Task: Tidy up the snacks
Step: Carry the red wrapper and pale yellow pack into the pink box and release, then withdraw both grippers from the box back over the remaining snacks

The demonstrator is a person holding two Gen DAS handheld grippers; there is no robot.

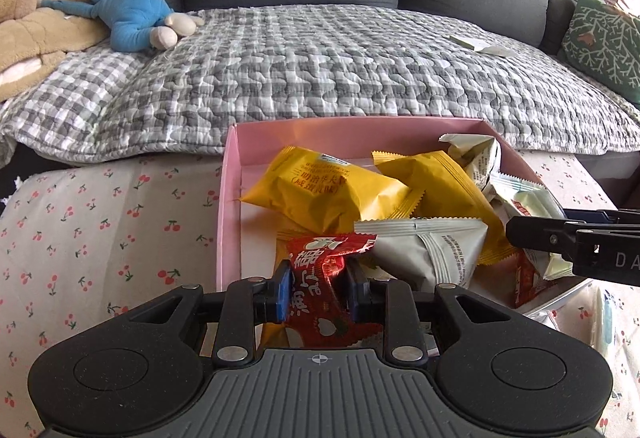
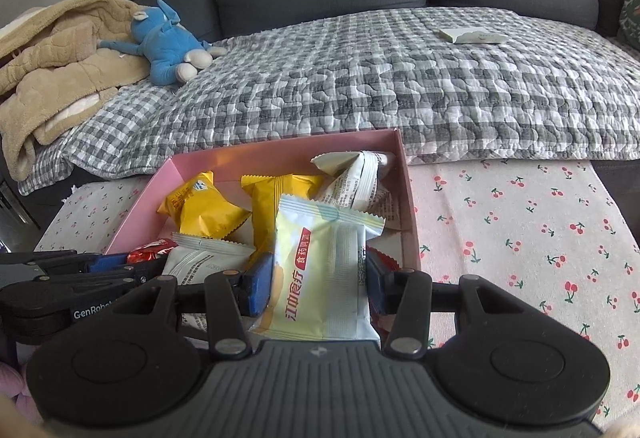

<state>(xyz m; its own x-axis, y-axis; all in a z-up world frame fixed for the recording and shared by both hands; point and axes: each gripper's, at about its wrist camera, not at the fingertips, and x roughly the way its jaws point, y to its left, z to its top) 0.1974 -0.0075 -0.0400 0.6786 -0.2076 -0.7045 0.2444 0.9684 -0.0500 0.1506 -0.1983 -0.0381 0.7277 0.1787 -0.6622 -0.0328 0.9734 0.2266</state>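
Observation:
A pink cardboard box [image 1: 230, 198] [image 2: 136, 210] on the cherry-print cloth holds yellow snack packs [image 1: 320, 190] [image 2: 204, 210] and grey-white packs [image 1: 424, 250] [image 2: 360, 178]. My left gripper [image 1: 318, 290] is shut on a crumpled red snack packet [image 1: 328, 278], held over the box's near left end. My right gripper [image 2: 318, 284] is shut on a pale green-and-white snack pack [image 2: 324, 278] with a red label, held over the box's near right end. The right gripper's black body enters the left wrist view at the right [image 1: 580, 246]; the left gripper shows at the right wrist view's left edge [image 2: 80, 278].
A grey sofa with a checked quilt [image 1: 320, 70] [image 2: 380, 78] lies behind the box. On it are a blue plush toy [image 1: 128, 10] [image 2: 168, 42], a tan blanket [image 1: 36, 10] [image 2: 52, 74] and a small white packet [image 1: 480, 44] [image 2: 468, 34]. A green cushion [image 1: 604, 42] sits at right.

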